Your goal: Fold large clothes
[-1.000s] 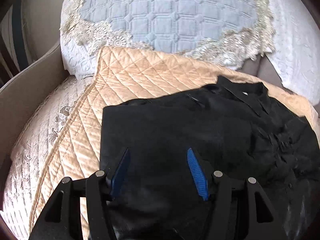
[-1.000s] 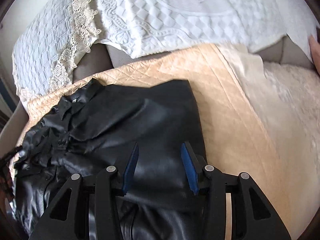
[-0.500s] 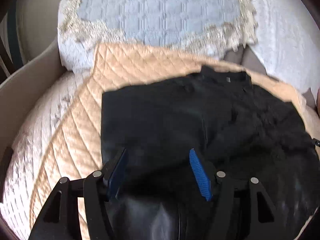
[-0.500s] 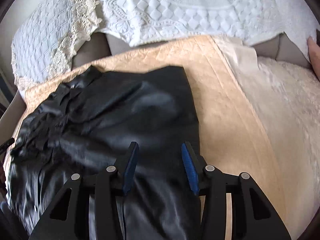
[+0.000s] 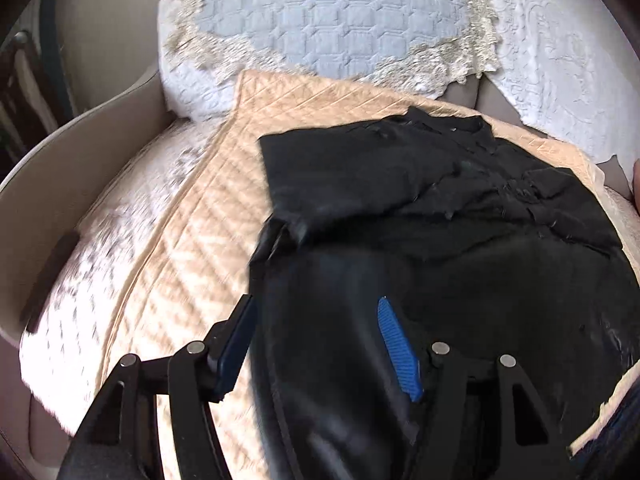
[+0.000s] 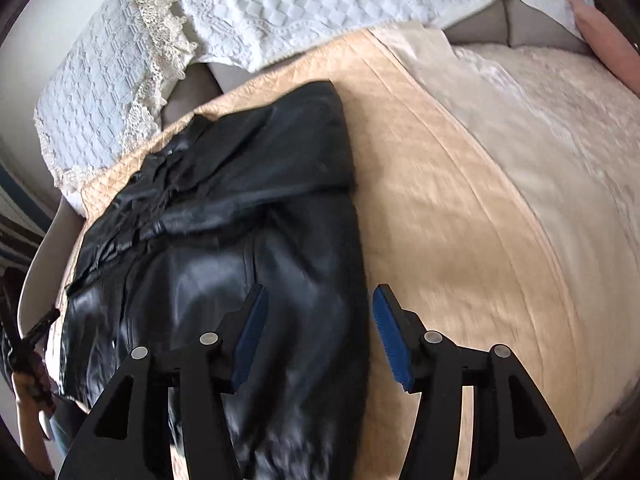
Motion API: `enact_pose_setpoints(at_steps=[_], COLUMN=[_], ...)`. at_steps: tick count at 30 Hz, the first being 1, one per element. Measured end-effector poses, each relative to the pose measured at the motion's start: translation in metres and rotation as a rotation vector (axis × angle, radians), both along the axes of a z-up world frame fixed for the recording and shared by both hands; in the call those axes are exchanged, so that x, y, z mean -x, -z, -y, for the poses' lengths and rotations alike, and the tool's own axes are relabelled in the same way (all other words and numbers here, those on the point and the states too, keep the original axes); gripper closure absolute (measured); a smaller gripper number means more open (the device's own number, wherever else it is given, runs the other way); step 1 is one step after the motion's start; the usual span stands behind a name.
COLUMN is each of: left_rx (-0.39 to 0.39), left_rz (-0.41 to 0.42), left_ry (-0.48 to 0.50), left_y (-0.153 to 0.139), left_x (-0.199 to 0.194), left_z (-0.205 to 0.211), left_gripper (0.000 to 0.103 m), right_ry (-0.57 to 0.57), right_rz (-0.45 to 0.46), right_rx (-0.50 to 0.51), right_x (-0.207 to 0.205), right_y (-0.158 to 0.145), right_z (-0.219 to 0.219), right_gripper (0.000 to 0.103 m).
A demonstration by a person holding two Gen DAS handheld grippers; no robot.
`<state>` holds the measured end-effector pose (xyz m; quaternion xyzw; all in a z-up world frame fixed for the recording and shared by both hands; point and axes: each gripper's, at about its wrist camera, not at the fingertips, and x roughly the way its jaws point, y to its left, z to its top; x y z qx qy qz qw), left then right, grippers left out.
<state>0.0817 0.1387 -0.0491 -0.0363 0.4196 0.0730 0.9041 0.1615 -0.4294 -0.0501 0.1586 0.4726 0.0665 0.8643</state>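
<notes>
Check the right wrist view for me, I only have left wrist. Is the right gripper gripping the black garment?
Observer: No. The right gripper has its jaws opening. The black garment has its right edge between them, and neither pad is pressing on it.
Operator: What's that edge lying on?
Observer: The peach quilt. A wide bare strip of it shows to the garment's right.
Operator: Anything beyond the quilt that side?
Observer: A cream embossed cover runs alongside the quilt's far edge.
</notes>
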Motion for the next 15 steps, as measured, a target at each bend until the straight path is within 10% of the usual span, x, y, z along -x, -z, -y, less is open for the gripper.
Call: enact_pose_setpoints(at_steps=[15], left_rx=[0.228], left_rz=[-0.091], left_ry=[-0.034], left_y=[0.028], left_x=[0.073], left_z=[-0.013], left_gripper=[0.039], right_ry=[-0.079], right_rz=[-0.121], right_rx=[-0.233], right_x=[0.042], right_y=[0.026], right_z=[-0.004], right_gripper=[0.047])
